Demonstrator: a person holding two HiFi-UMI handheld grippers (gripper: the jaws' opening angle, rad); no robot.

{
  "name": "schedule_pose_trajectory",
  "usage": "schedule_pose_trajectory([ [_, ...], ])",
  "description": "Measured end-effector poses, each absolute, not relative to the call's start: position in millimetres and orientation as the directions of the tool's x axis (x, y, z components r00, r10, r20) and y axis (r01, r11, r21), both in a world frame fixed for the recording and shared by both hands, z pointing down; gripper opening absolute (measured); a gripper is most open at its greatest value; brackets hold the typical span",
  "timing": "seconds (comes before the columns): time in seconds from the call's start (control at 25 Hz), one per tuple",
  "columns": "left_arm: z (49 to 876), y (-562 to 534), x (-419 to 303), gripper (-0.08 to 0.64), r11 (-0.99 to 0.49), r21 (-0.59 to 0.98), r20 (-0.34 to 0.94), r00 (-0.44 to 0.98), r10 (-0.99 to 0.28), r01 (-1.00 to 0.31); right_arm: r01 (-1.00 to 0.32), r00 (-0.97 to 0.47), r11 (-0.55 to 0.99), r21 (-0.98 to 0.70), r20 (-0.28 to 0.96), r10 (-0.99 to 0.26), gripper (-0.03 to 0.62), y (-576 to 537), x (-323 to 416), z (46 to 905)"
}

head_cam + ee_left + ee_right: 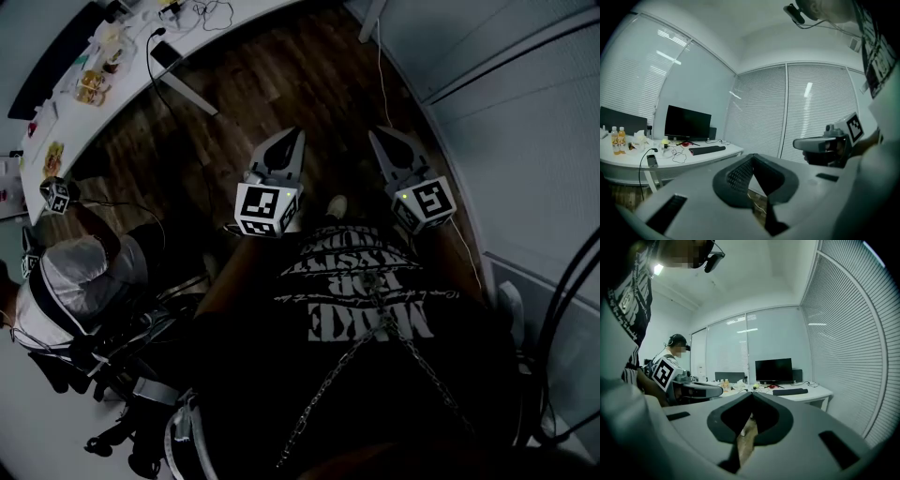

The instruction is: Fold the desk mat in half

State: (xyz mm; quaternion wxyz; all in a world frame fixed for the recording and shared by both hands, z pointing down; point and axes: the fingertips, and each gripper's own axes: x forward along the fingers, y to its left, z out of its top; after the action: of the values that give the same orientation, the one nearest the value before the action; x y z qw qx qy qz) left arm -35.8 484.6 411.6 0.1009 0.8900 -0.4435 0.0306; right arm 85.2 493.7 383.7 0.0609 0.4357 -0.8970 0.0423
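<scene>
My left gripper point(297, 133) and right gripper point(376, 134) are held side by side in front of my chest, over the wooden floor. Both point forward, jaws shut, with nothing between them. In the left gripper view its own jaw tips point(752, 157) meet, and the right gripper point(800, 144) shows at the right. The right gripper view shows its tips point(751, 394) together too, with the left gripper point(717, 390) at the left. A long dark strip, perhaps a rolled mat point(707, 150), lies on the white desk point(726, 151) in front of the monitor, far from both grippers. It also appears as the dark strip point(790, 392) in the right gripper view.
The white desk point(192, 52) runs along the upper left, bearing a monitor point(687, 123), bottles point(618, 139), cables and small items. Another person point(80, 272) sits at the left, holding a marker-cube gripper. Blinds-covered glass walls point(525, 141) close the right side. A cable trails on the floor.
</scene>
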Motion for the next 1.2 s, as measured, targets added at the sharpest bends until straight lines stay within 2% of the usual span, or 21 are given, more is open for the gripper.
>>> schedule_pose_trajectory([
  [0.4, 397.4, 442.7, 17.7, 0.008, -0.513, 0.115, 0.130, 0.525, -0.841, -0.851, -0.765, -0.642, 0.643, -0.038, 0.120, -0.757, 0.000, 447.4, 148.6, 376.4],
  [0.76, 420.9, 409.7, -8.6, 0.008, -0.454, 0.107, 0.148, 0.465, -0.873, -0.885, -0.731, -0.681, 0.678, -0.074, 0.134, -0.720, 0.000, 401.1, 129.6, 401.6],
  [1.2, 411.4, 348.0, -41.5, 0.008, -0.458, 0.127, 0.150, 0.473, -0.868, -0.880, -0.731, -0.678, 0.680, -0.057, 0.175, -0.714, 0.000, 339.1, 92.0, 394.8],
])
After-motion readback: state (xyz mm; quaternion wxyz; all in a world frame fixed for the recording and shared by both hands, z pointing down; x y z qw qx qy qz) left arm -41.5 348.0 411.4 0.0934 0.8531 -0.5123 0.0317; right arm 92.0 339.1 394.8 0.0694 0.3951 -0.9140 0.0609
